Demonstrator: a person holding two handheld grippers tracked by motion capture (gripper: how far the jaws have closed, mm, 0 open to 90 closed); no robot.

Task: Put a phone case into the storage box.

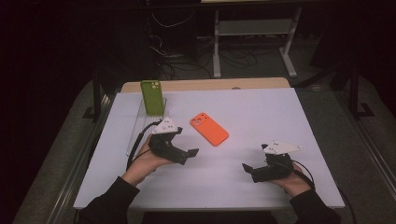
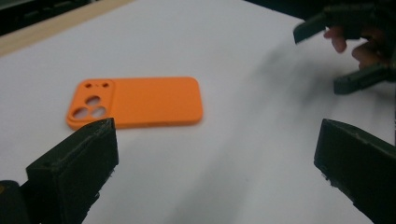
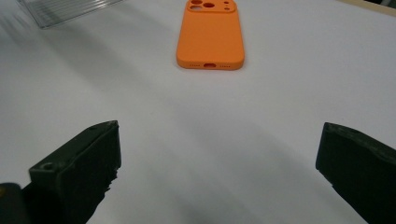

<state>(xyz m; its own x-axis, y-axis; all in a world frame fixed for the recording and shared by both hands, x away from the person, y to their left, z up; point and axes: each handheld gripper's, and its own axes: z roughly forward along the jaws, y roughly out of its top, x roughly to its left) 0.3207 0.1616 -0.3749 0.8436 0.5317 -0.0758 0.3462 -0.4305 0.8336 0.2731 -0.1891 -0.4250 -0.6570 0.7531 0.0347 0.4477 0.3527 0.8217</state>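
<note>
High view: orange phone case (image 1: 209,129) between hand-held grippers

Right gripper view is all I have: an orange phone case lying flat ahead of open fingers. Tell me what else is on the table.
Observer: A green phone case stands upright in a clear rack at the far left of the white table.
Operator: Say where the other gripper is.
Observer: The left gripper hovers just left of the orange phone case, fingers open, not touching it.
Operator: Report which gripper is nearer the orange one.
Observer: The left. The right gripper sits farther off, near the table's front right.
</note>
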